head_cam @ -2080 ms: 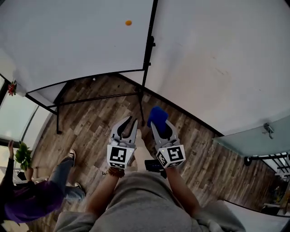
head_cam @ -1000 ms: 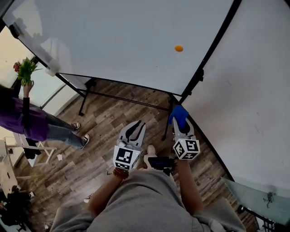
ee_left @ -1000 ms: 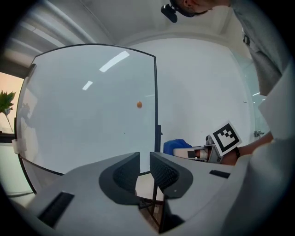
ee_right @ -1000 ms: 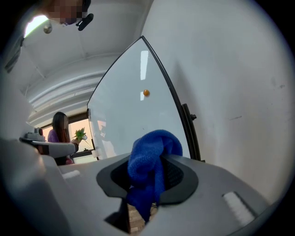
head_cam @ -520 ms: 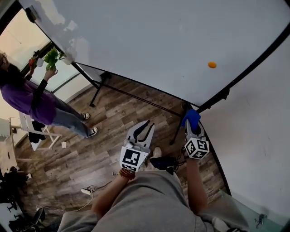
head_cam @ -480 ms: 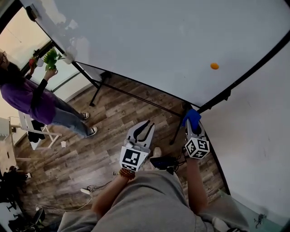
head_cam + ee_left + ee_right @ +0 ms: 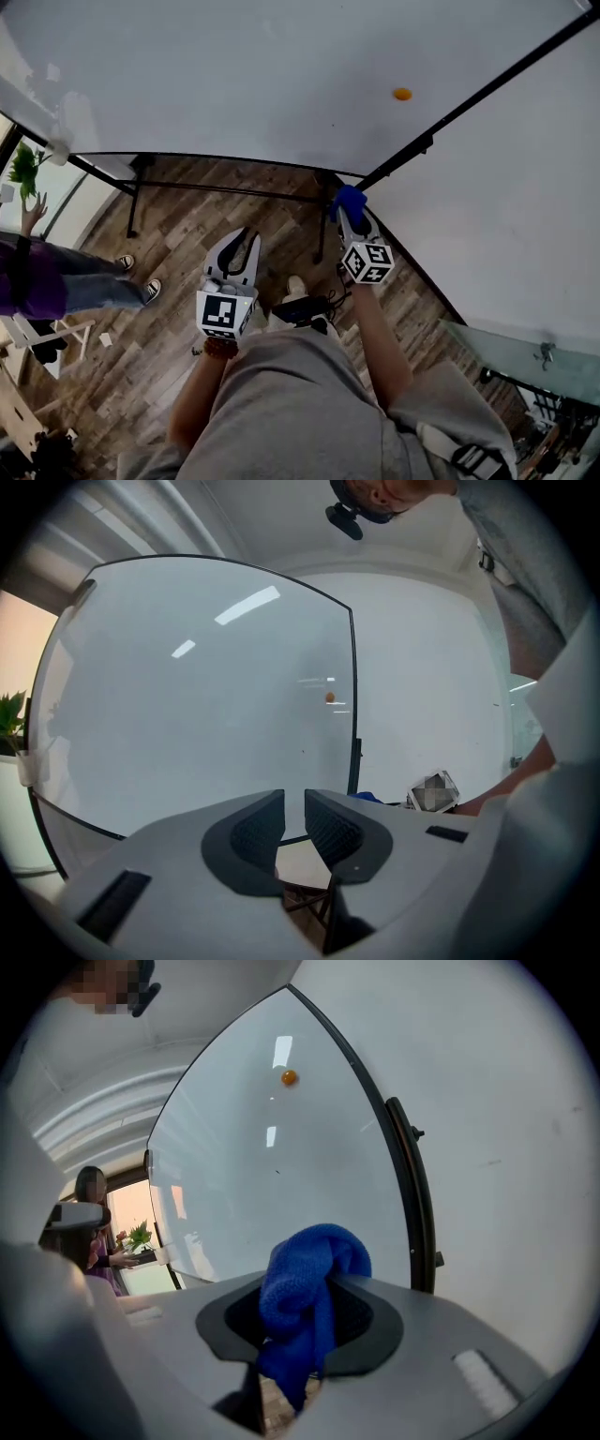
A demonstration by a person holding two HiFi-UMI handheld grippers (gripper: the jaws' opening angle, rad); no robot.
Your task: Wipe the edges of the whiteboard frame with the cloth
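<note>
**Cloth held near the lower right corner of a whiteboard**

Right gripper (image 7: 352, 218): both grey fingers are closed on a blue cloth (image 7: 307, 1283). The cloth is thick, knitted in texture and bunched into a rounded lump above the dark ribbed pads, with a loose tail hanging below them. Left gripper (image 7: 293, 805): the ribbed pads stand a narrow gap apart with nothing between them.

The whiteboard (image 7: 234, 75) is a smooth, glossy white sheet bounded by a thin black frame (image 7: 487, 84). It carries one small round orange magnet (image 7: 402, 94). In the head view the cloth lies just beside the corner where the bottom and right edges of the frame meet; contact cannot be judged.

To the right of the frame is a plain white wall (image 7: 525, 206). Below the board lie wood-grain floor planks (image 7: 178, 244), crossed by the black stand legs (image 7: 225, 192). A person in a purple top (image 7: 28, 281) stands well apart at the far left.
</note>
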